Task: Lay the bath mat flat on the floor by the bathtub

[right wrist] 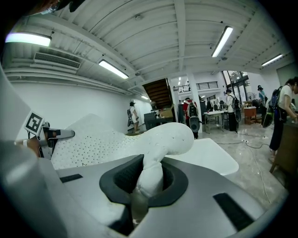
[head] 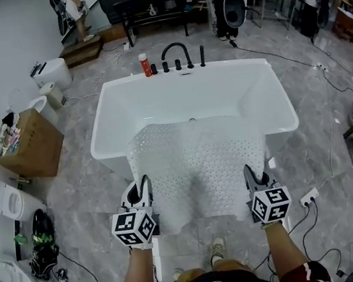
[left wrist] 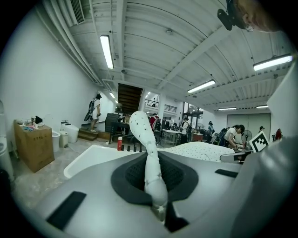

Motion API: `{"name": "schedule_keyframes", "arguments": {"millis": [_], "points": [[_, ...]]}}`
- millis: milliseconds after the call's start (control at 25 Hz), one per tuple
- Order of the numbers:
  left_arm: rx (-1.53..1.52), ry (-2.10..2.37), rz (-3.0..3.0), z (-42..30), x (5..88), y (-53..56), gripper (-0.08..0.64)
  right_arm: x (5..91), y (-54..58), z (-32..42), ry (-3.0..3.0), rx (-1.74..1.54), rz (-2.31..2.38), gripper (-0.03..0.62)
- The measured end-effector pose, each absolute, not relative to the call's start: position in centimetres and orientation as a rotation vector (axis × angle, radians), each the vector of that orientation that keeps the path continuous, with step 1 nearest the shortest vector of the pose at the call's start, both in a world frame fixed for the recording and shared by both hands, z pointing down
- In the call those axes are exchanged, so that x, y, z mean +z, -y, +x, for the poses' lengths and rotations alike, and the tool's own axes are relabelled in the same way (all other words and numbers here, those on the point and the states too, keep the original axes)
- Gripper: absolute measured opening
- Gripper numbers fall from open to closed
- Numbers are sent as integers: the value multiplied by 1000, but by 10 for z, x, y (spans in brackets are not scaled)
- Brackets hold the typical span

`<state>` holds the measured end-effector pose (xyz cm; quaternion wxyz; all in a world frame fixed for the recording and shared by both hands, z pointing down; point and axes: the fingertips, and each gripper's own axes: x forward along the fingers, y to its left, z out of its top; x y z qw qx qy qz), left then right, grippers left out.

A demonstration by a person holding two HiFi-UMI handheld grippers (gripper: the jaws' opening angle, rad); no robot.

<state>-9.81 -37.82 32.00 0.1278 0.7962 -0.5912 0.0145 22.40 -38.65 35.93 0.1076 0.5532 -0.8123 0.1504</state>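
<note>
Left gripper (head: 144, 184) and right gripper (head: 248, 175) clamped on the mat (head: 196, 157), which is draped over the tub's (head: 106, 112) near rim.
Each gripper is pinched tight on a near corner, a fold of white mat squeezed between its jaws. The far end lies down inside the tub. Best play, I'd say: draw both back evenly and level so the mat slides out unfolded, then lower it to the floor (head: 87, 209) parallel to that rim. The held edge faces the person and the far end points at the taps (head: 177, 56). The long axis looks to run that way, though the drape leaves doubt.
</note>
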Motion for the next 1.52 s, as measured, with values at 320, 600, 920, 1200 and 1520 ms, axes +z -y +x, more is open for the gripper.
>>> {"name": "schedule_keyframes", "arguments": {"millis": [320, 600, 920, 1200, 1520], "points": [[34, 1668, 2306, -114, 355, 370, 28, 393, 368, 209, 2319, 461, 1658, 44], [35, 1644, 2325, -133, 377, 373, 28, 417, 362, 193, 2297, 462, 1678, 44], [9, 1613, 2384, -138, 415, 368, 28, 457, 355, 198, 2284, 433, 1754, 44], [-22, 1617, 2397, -148, 467, 365, 28, 516, 354, 192, 2285, 437, 1799, 44], [-51, 1631, 2402, -153, 543, 376, 28, 594, 360, 188, 2288, 433, 1846, 44]]}}
